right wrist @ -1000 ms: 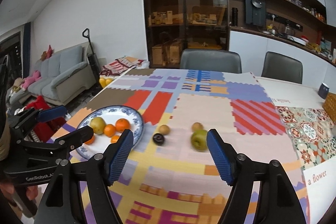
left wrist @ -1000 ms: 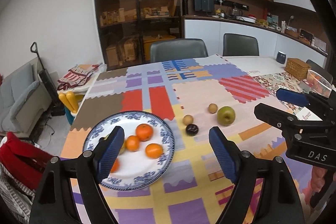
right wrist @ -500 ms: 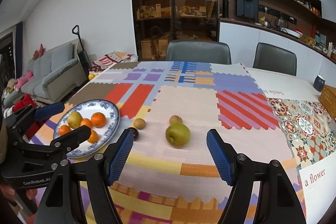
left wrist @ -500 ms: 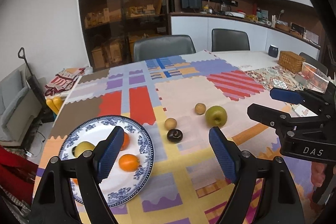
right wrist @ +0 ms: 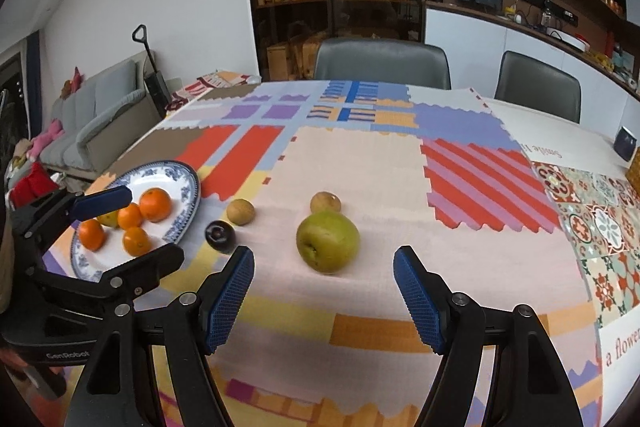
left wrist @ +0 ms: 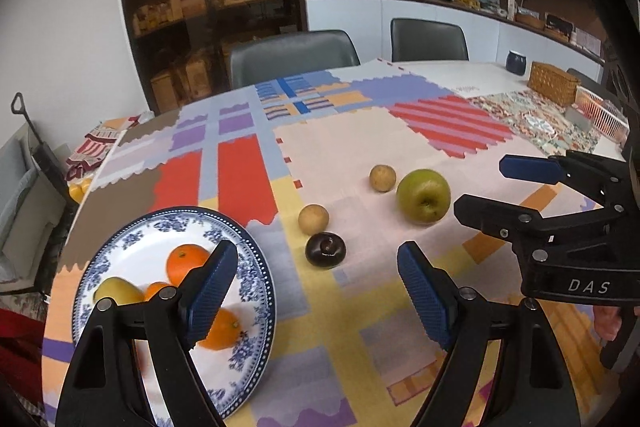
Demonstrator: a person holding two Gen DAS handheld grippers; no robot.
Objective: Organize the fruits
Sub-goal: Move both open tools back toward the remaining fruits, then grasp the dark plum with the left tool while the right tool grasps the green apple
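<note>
Over tabletop (right wrist: 460, 187) | both hand-held grippers, left (left wrist: 312, 295) and right (right wrist: 324, 301), have dropped closer, jaws apart, empty | green apple (right wrist: 327, 241) now centred ahead of right, dark plum (left wrist: 325, 249) ahead of left, both beside plate (left wrist: 256, 267) | pickups likely next

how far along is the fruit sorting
Done: four oranges and a yellow fruit sit on the plate. In hand: nothing; the left gripper and right gripper are open. Left: green apple, dark plum and two brown fruits on the tablecloth.
</note>
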